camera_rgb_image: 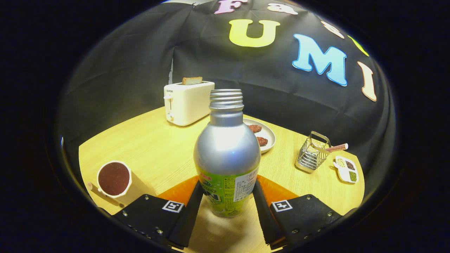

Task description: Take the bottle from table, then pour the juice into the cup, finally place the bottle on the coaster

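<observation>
A silver bottle [226,147] with a green label and an uncapped threaded neck stands upright between my fingers. My gripper [227,189] is shut on the bottle, both fingers pressing on its label from either side. An orange coaster [177,192] lies on the wooden table [158,147] just behind the bottle's base and shows on both sides of it; I cannot tell whether the bottle rests on the table or hangs just above it. A white cup [113,178] holding dark red juice stands to the left of the left finger.
A white toaster [188,102] with a slice of toast stands at the far side of the table. Behind the bottle is a plate [268,135] with dark pieces. To the right stand a wire basket [312,154] and a small divided dish [346,169].
</observation>
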`<action>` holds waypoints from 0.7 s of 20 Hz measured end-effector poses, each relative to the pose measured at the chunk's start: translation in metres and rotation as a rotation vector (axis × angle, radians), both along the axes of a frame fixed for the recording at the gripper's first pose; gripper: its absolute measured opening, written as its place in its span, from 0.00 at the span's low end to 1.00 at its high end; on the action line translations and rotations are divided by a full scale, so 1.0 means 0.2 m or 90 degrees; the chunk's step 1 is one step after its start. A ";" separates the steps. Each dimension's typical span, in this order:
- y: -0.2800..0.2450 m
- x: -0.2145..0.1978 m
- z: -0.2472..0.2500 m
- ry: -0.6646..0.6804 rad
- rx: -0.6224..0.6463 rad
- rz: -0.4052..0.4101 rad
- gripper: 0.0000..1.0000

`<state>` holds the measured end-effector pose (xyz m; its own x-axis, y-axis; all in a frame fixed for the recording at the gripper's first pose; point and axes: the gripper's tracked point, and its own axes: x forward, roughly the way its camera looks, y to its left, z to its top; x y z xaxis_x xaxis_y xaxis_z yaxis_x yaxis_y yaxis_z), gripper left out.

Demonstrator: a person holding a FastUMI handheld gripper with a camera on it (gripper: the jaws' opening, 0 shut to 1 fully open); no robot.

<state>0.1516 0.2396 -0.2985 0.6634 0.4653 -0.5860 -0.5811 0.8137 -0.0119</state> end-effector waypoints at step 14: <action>0.04 0.27 -0.11 -0.029 0.054 -0.086 0.79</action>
